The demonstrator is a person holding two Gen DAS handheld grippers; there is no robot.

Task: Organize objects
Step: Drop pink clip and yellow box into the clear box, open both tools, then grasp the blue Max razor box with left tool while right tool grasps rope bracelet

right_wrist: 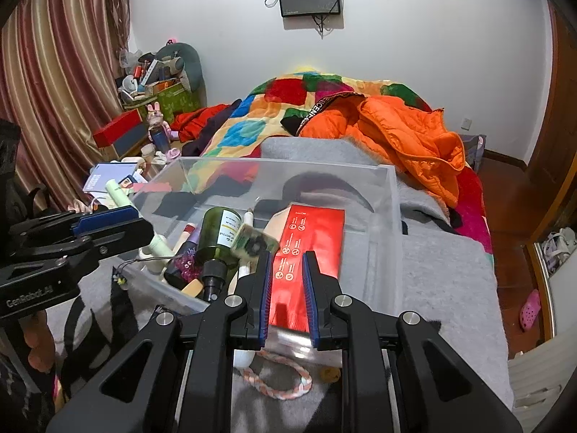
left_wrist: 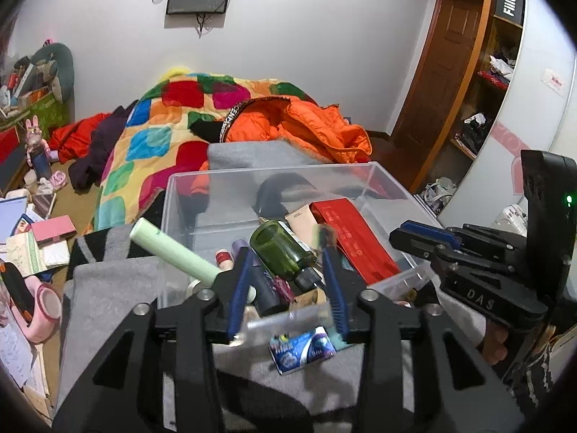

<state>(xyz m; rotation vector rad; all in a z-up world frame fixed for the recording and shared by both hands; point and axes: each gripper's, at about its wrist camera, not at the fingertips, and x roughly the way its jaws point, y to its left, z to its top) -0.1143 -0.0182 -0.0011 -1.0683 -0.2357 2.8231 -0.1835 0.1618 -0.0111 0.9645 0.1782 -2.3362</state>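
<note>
A clear plastic bin [left_wrist: 180, 187] [right_wrist: 391, 195] sits on a grey blanket on the bed. It holds a green glass bottle [left_wrist: 279, 249] [right_wrist: 218, 234], a red flat packet [left_wrist: 355, 238] [right_wrist: 310, 238], a pale green tube [left_wrist: 173, 249] [right_wrist: 120, 193] and several small cosmetics. My left gripper [left_wrist: 288, 256] is open over the bin's near edge, its fingers either side of the bottle; a small blurred object [left_wrist: 322, 234] is by its right fingertip. My right gripper [right_wrist: 286, 258] is part open, its fingers astride the near end of the red packet; whether they touch it I cannot tell.
A blue and white packet [left_wrist: 303, 348] lies on the blanket in front of the bin. A braided cord [right_wrist: 277, 379] lies near my right gripper. An orange jacket [right_wrist: 396, 130] and a patchwork quilt [left_wrist: 155, 137] lie behind. Clutter covers the floor at left.
</note>
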